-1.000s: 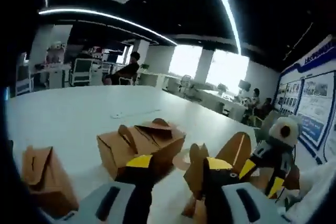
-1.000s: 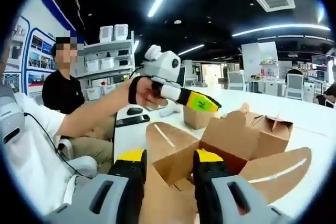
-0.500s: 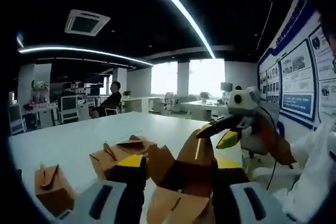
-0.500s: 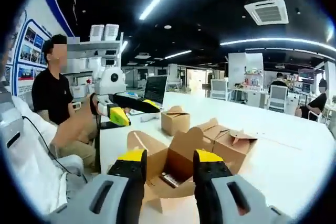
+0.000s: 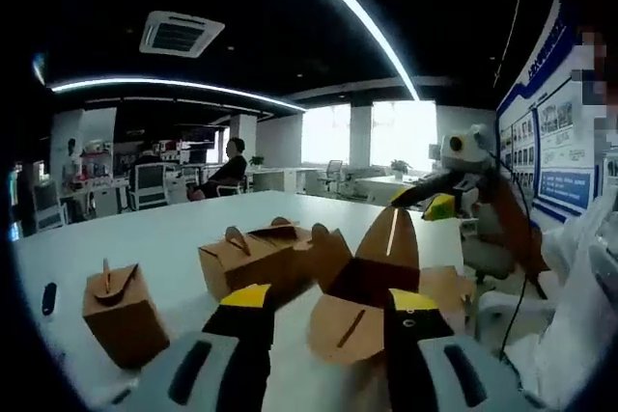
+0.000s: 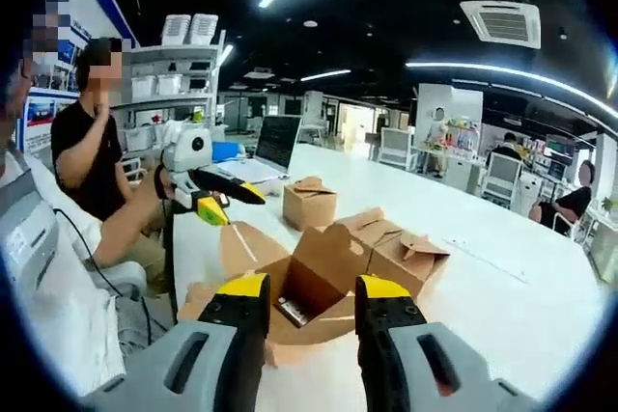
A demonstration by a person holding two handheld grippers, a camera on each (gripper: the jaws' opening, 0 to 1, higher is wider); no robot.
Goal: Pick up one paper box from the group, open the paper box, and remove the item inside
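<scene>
Opened paper box (image 6: 294,301) sits on the white tabletop (image 6: 502,296) near its edge closest to the person, flaps (image 5: 352,327) splayed outward so the inside is reachable. Small dark item (image 6: 293,312) lies on the box floor, not yet removed. Right tongs (image 6: 309,298) hover just short of the box, jaws apart, empty, apparently lined up to reach in. Left tongs (image 5: 323,311) likewise parted, holding nothing. Closed boxes (image 6: 398,256) grouped just behind, one more (image 5: 124,312) standing apart.
</scene>
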